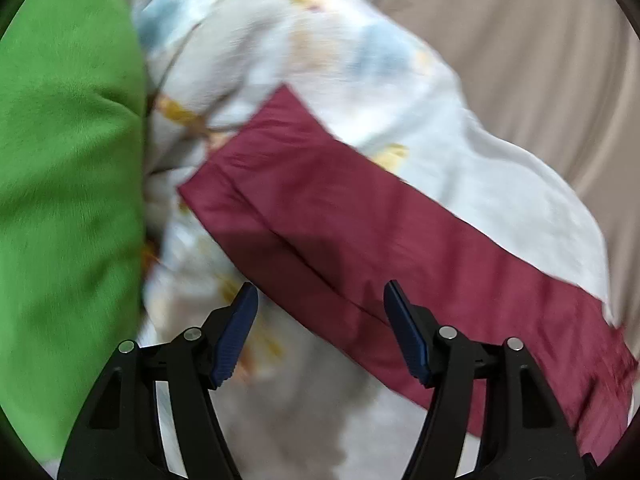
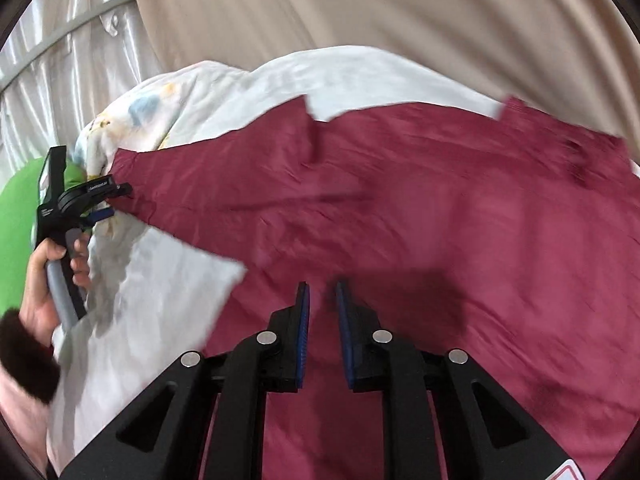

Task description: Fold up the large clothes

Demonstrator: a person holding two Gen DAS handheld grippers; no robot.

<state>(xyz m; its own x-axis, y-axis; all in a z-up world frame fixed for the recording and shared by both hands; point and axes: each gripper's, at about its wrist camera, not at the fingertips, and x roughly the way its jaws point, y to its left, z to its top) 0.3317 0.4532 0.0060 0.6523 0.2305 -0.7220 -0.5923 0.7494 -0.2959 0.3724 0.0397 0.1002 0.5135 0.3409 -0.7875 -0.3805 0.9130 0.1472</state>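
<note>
The maroon garment (image 2: 400, 208) lies spread across the middle and right of the right wrist view, draped over a white floral-print quilt (image 2: 168, 288) that bulges beneath it. In the left wrist view the same maroon cloth runs as a broad band from the centre down to the lower right, with a seam or folded hem along its length. A green plush blanket (image 1: 68, 200) fills the left side of that view, pressed against the quilt, and a beige sheet (image 1: 540, 80) covers the upper right.

The left gripper (image 1: 320, 300) hovers with its jaws well apart and nothing between the blue pads; the maroon band's lower edge lies just beyond them. In the right wrist view it appears at the left edge, held by a person's hand (image 2: 44, 280), close to the garment's left corner. The right gripper (image 2: 322, 292) has its jaws nearly together, a narrow gap showing, and no cloth is pinched there; it hangs over the garment's near portion.

The fabric looks thin, light and limp, creasing easily, so it would likely slide over the soft quilt and sag when lifted. A corner or the hemmed edge seems the best place to pinch, taking care not to catch the quilt underneath.
</note>
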